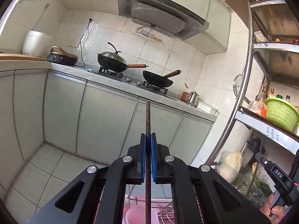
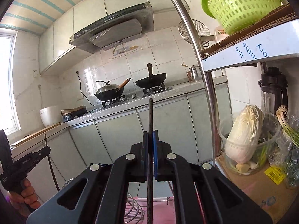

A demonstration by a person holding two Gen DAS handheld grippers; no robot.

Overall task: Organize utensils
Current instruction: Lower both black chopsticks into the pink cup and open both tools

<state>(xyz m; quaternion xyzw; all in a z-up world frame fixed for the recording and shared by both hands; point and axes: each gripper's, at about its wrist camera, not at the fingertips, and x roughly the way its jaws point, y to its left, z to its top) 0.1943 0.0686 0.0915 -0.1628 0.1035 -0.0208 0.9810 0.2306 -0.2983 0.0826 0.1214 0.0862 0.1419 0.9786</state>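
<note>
While each claw is clenched on one dark chopstick, the left claw [image 1: 148,141] and right claw [image 2: 151,140] hold theirs at frame centre, above a wire rack [image 2: 134,211]. Both sticks look light, stiff and slick; gripping mid-shaft seems steadiest.

Premises: a home kitchen. Evidence: white tiled walls, a range hood [image 1: 160,13] over a gas hob, a lidded wok [image 1: 112,60] and an open wok [image 1: 158,79] on the burners, a rice cooker [image 1: 36,42] on the bench [image 1: 119,83], grey-green cupboards below, a steel rack [image 2: 207,85] holding a green basket [image 2: 241,3] and a cabbage [image 2: 243,134]
</note>
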